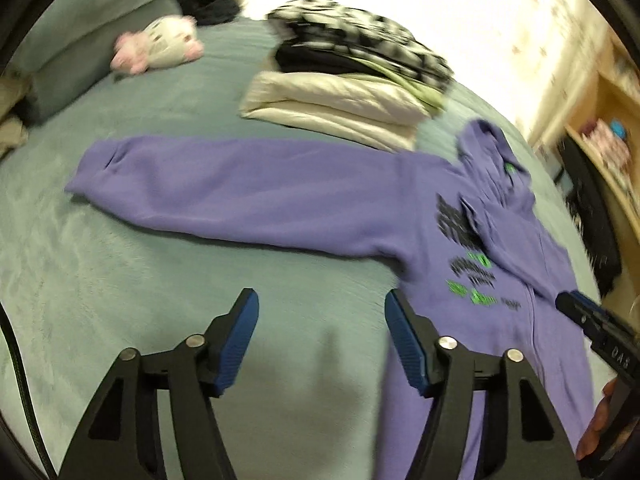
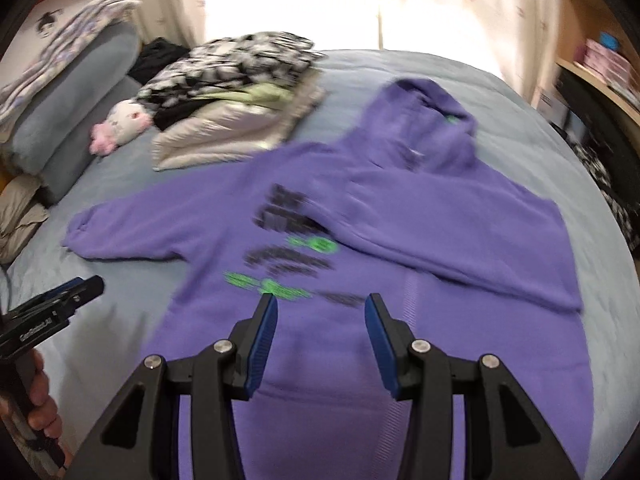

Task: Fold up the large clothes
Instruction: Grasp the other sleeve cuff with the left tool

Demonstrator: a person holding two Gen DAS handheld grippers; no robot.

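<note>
Both wrist cameras look steeply down from close above the bed, sharing the purple hoodie.

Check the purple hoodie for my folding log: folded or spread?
Partly folded: the purple hoodie has one sleeve folded across its chest, the other sleeve spread out.

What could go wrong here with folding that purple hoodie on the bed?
One sleeve of the purple hoodie is folded across the chest already; a rough tug could drag it loose. The other sleeve reaches toward the folded pile, so swinging it over might brush that stack. Both grippers hold nothing right now.
</note>
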